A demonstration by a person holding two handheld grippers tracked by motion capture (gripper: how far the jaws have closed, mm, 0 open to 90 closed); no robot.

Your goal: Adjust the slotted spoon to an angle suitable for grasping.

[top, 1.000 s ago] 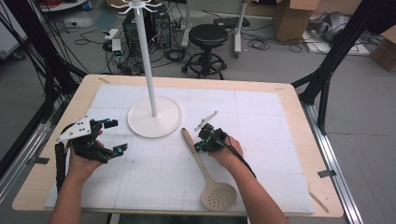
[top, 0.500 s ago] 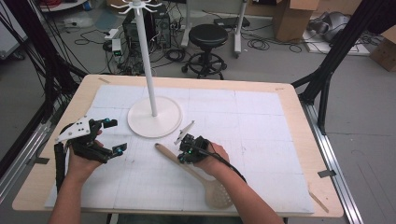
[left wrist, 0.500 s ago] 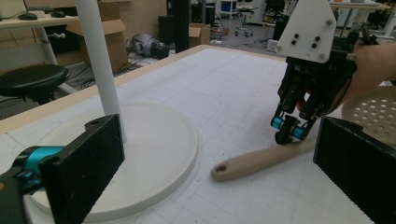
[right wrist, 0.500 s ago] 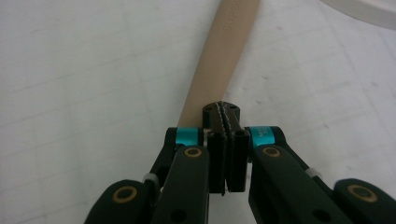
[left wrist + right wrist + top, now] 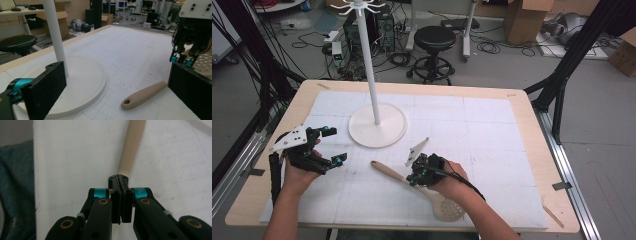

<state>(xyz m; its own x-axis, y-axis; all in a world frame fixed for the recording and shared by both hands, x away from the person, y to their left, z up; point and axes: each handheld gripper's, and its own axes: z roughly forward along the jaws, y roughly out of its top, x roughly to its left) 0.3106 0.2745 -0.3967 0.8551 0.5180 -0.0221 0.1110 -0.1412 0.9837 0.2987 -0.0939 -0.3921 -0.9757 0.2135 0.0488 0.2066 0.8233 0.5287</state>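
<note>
A wooden slotted spoon [image 5: 391,172] lies on the white mat, handle end pointing left, its bowl [image 5: 447,207] by my right wrist. My right gripper [image 5: 413,179] points down at the handle's middle. In the right gripper view its jaws [image 5: 118,178] stand pad to pad, and the handle [image 5: 128,150] runs on beyond the tips, which touch it. My left gripper [image 5: 335,145] hovers open at the left, level with the mat. In its own view the open jaws [image 5: 115,77] frame the spoon's handle end [image 5: 143,95], with the right gripper [image 5: 181,60] farther off.
A white stand with a round base [image 5: 377,131] and a tall pole [image 5: 368,60] sits at the back middle of the mat [image 5: 492,145]. The wooden table rim [image 5: 532,107] runs around the mat. A stool and cables are on the floor beyond.
My right hand moved left and toward the front. The spoon's handle swung left with it while the bowl stayed in place. The left hand kept still.
</note>
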